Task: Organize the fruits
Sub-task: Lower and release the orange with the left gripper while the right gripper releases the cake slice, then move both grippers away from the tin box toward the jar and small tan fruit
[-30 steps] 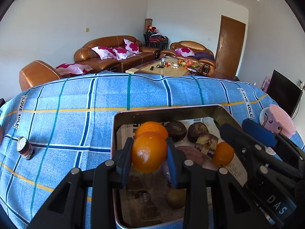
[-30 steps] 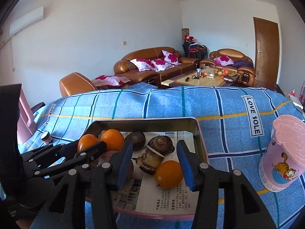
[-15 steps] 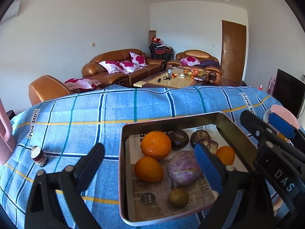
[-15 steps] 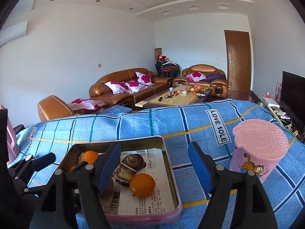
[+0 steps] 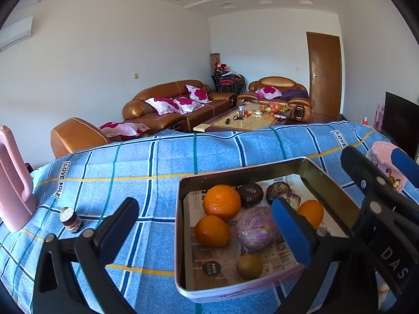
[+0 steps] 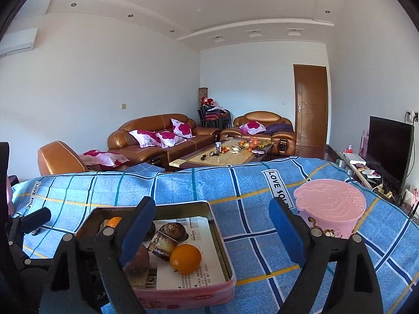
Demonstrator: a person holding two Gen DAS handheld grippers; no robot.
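A pink tin tray (image 5: pixel 180 235) lined with newspaper sits on the blue plaid cloth. It holds two oranges (image 5: pixel 222 202) at its left, a third orange (image 5: pixel 311 210) at the right, a purple round fruit (image 5: pixel 258 227), dark fruits (image 5: pixel 250 195) at the back and a small brown-green fruit (image 5: pixel 249 265). My left gripper (image 5: pixel 204 231) is open and empty, raised in front of the tray. My right gripper (image 6: pixel 212 233) is open and empty above the tray's (image 6: pixel 222 246) right edge; an orange (image 6: pixel 185 258) and dark fruits (image 6: pixel 174 231) show there.
A pink lidded cup (image 6: pixel 330 206) stands right of the tray. A small jar (image 5: pixel 71 218) and a pink upright object (image 5: pixel 13 183) stand at the left of the cloth. Sofas and a coffee table lie beyond the table's far edge.
My left gripper opened and let the orange go into the tray beside the other orange. Both grippers have pulled back and risen, the right one opening wider.
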